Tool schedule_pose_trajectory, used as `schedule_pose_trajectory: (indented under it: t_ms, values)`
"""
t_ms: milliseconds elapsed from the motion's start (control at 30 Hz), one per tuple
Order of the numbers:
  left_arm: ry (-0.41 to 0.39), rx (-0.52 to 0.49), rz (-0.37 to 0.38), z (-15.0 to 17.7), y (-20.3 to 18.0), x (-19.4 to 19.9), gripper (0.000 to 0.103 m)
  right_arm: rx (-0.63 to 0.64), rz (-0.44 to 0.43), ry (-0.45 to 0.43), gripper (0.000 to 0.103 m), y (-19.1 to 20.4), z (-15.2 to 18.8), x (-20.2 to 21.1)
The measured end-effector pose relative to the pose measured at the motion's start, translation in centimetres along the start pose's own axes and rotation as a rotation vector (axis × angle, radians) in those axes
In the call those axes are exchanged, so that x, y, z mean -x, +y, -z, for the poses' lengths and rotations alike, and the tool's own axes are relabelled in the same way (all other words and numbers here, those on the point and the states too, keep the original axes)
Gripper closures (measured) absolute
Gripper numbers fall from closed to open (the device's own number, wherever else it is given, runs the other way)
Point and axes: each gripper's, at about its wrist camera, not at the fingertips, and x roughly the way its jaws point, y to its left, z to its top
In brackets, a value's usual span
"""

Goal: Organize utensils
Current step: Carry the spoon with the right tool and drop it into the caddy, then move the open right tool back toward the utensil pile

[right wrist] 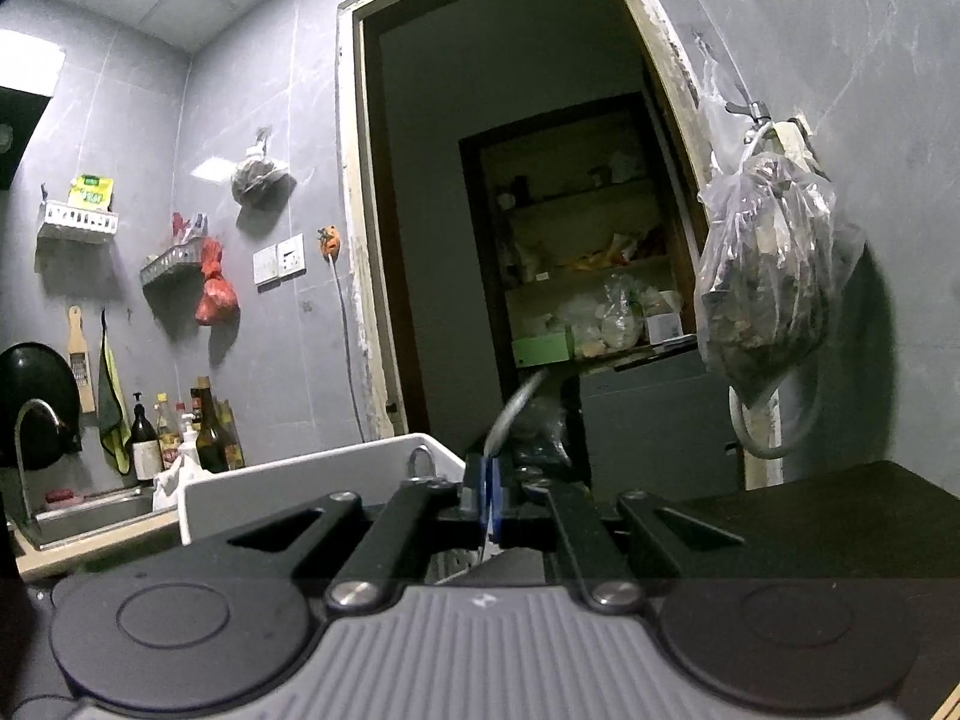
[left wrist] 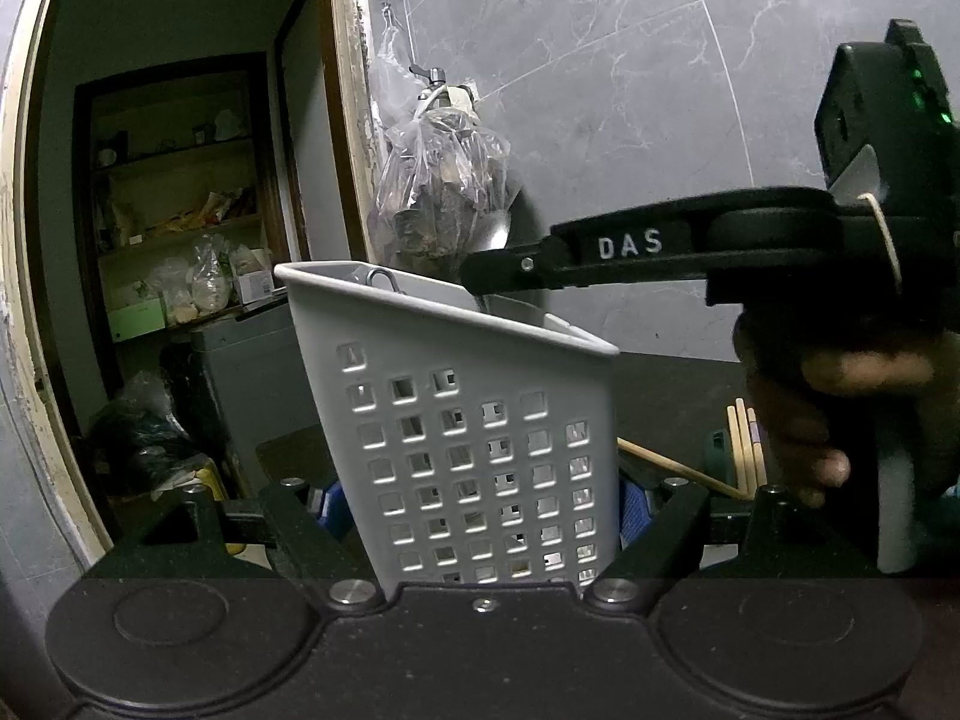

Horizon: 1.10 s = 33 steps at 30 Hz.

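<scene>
White plastic caddy (left wrist: 480, 420) sits clamped in my left hand-held gripper (left wrist: 480, 516). My right hand-held gripper (right wrist: 489, 498), pinched on what looks like a spoon (right wrist: 516, 405), hovers over the caddy's rim, handle pointing down, probably.

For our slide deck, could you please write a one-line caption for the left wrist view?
Left gripper braces the white perforated caddy while the right gripper lowers a metal utensil over its rim.

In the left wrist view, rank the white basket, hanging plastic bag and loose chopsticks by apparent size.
1. white basket, though nearness to the camera inflates it
2. hanging plastic bag
3. loose chopsticks, partly hidden
</scene>
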Motion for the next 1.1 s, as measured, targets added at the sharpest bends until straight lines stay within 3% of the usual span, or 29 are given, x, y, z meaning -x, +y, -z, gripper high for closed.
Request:
schedule_pose_trajectory:
  t_ms: [233,333,400,533,600,700,900,1100]
  values:
    - [0.0,0.0,0.0,0.0,0.0,0.0,0.022,0.032,-0.007,0.041,0.094,0.3,0.0,0.9]
    - [0.0,0.0,0.0,0.0,0.0,0.0,0.022,0.036,-0.019,0.056,0.077,0.4,0.0,1.3]
    - [0.0,0.0,0.0,0.0,0.0,0.0,0.022,0.042,-0.03,0.059,0.06,0.6,-0.2,1.6]
    - [-0.001,0.001,0.001,0.0,0.1,0.1,0.022,0.033,-0.034,0.053,0.042,0.6,-0.8,2.6]
    - [-0.001,0.001,0.0,0.0,0.1,0.1,0.022,0.018,-0.015,0.045,0.022,0.2,-1.1,3.3]
    - [-0.001,0.001,0.001,0.0,0.1,0.1,0.022,-0.017,0.026,0.041,0.004,-0.8,-1.6,4.2]
    - [0.0,0.0,0.0,0.0,0.1,0.1,0.022,-0.103,0.112,0.11,0.0,-3.3,-1.2,5.4]
    - [0.0,0.0,0.0,0.1,0.1,0.1,0.022,-0.061,0.194,0.288,0.0,-4.0,1.0,4.7]
